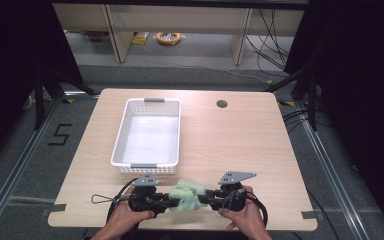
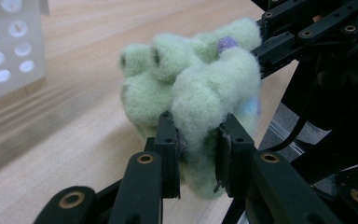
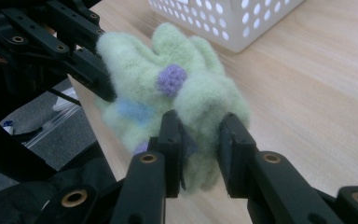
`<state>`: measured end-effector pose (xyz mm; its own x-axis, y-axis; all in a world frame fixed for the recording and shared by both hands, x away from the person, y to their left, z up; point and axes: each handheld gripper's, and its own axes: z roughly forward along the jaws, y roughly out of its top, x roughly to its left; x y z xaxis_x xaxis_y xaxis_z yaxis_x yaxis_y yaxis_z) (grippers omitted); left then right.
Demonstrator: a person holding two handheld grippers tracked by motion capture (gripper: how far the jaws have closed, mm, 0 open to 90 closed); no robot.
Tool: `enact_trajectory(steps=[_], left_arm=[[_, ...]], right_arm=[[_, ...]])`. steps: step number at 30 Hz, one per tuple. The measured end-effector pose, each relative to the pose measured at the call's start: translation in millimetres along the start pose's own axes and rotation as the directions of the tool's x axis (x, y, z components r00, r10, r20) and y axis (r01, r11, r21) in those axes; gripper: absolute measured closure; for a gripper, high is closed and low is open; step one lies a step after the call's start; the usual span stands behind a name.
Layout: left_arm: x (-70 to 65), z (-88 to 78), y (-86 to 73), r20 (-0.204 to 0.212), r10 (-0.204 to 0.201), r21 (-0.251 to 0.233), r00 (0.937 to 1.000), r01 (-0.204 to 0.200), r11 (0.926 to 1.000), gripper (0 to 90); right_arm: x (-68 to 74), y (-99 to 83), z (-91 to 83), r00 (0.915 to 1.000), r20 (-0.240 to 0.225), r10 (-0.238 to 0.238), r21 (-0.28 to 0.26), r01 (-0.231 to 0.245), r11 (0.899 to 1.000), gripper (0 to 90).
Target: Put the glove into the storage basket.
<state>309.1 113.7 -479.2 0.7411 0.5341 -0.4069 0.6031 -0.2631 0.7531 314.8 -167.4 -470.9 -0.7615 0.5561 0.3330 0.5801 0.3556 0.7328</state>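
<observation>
High view: at the bench's (image 1: pixel 240 145) 6 o'clock edge, the left gripper (image 1: pixel 166 201) and right gripper (image 1: pixel 206 197) hold a fuzzy green glove (image 1: pixel 185 195) between them, with the white basket (image 1: pixel 150 134) at 11 o'clock of it.

Left gripper view: the jaws clench a glove (image 2: pixel 191 88) fold.

Right gripper view: the jaws pinch the glove's (image 3: pixel 168 84) other side.

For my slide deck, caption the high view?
Left gripper and right gripper pinch a fuzzy green glove beside a white basket.
</observation>
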Motion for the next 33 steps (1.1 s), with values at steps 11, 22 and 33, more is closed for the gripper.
enact_trajectory(steps=[11,22,33], left_arm=[[1.7,-19.5,18.0,-0.009,0.017,-0.009,0.9998,-0.017,0.9998,72.5],[10.1,-39.5,44.7,-0.027,0.020,-0.009,0.9995,-0.020,0.9998,72.4],[20.6,-54.3,64.0,-0.052,0.001,-0.011,0.9987,-0.001,0.9999,72.3]], right_arm=[[5.2,21.5,-3.8,0.9997,-0.010,-0.022,-0.027,0.022,0.999,73.2],[9.7,53.0,-2.7,0.9994,0.008,-0.035,-0.043,0.035,0.998,73.2],[11.7,83.5,1.7,0.9989,0.009,-0.047,-0.037,0.047,0.998,73.2]])
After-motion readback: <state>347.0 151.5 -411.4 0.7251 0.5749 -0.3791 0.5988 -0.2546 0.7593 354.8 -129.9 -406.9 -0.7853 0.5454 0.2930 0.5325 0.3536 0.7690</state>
